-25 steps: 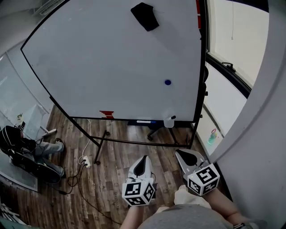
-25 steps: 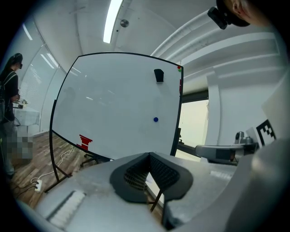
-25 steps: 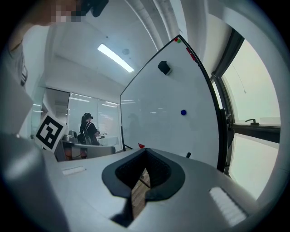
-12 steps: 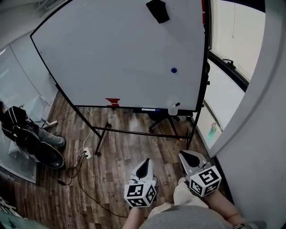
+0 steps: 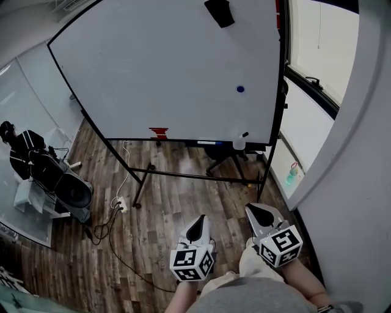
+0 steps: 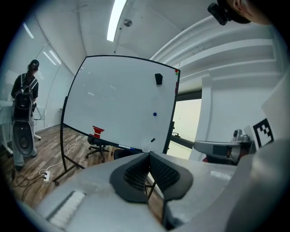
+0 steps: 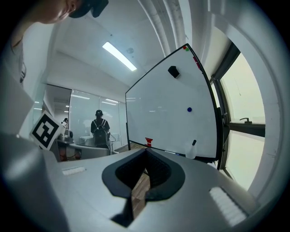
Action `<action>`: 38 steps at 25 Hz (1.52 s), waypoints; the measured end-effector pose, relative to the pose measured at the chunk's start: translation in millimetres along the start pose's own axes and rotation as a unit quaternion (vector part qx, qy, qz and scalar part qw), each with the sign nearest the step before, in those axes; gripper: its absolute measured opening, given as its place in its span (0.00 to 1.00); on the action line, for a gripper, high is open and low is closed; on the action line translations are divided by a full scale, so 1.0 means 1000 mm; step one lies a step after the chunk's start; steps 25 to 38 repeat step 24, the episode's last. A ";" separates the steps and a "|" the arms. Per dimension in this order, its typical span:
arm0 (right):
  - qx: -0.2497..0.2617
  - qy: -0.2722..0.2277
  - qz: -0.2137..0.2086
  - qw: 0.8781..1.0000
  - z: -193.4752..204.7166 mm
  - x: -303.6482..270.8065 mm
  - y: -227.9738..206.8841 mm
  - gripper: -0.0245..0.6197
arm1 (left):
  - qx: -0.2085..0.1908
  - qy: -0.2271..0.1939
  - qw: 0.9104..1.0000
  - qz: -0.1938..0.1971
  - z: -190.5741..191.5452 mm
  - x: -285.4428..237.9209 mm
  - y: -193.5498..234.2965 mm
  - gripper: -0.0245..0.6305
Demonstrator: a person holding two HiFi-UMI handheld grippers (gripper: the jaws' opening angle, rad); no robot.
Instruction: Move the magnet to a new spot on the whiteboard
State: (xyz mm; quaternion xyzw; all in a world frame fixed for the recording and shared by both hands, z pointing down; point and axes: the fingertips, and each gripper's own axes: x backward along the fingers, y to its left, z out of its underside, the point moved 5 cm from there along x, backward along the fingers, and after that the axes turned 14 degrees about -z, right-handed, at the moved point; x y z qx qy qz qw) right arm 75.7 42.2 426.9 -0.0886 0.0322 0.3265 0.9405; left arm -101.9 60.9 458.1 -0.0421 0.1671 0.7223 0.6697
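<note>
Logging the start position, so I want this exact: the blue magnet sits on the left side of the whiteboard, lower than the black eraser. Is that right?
Not quite. The blue magnet sits near the right edge of the whiteboard, not on its left side; the head view shows this. It is lower than the black eraser, as you said.

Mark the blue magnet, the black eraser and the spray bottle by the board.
blue magnet [image 5: 240, 89], head view, centre of the disc.
black eraser [image 5: 219, 12], head view, middle of its dark face.
spray bottle [image 5: 238, 145], head view, on its pale body below the nozzle.
</note>
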 end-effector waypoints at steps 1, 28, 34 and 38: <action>0.005 0.002 0.000 1.000 -0.001 0.000 0.002 0.03 | -0.001 0.000 1.000 0.001 0.000 0.001 0.000 0.04; 0.013 -0.010 0.008 1.000 -0.012 0.001 0.003 0.03 | 0.004 -0.002 1.000 0.006 -0.005 0.000 0.000 0.04; 0.013 -0.010 0.008 1.000 -0.012 0.001 0.003 0.03 | 0.004 -0.002 1.000 0.006 -0.005 0.000 0.000 0.04; 0.013 -0.010 0.008 1.000 -0.012 0.001 0.003 0.03 | 0.004 -0.002 1.000 0.006 -0.005 0.000 0.000 0.04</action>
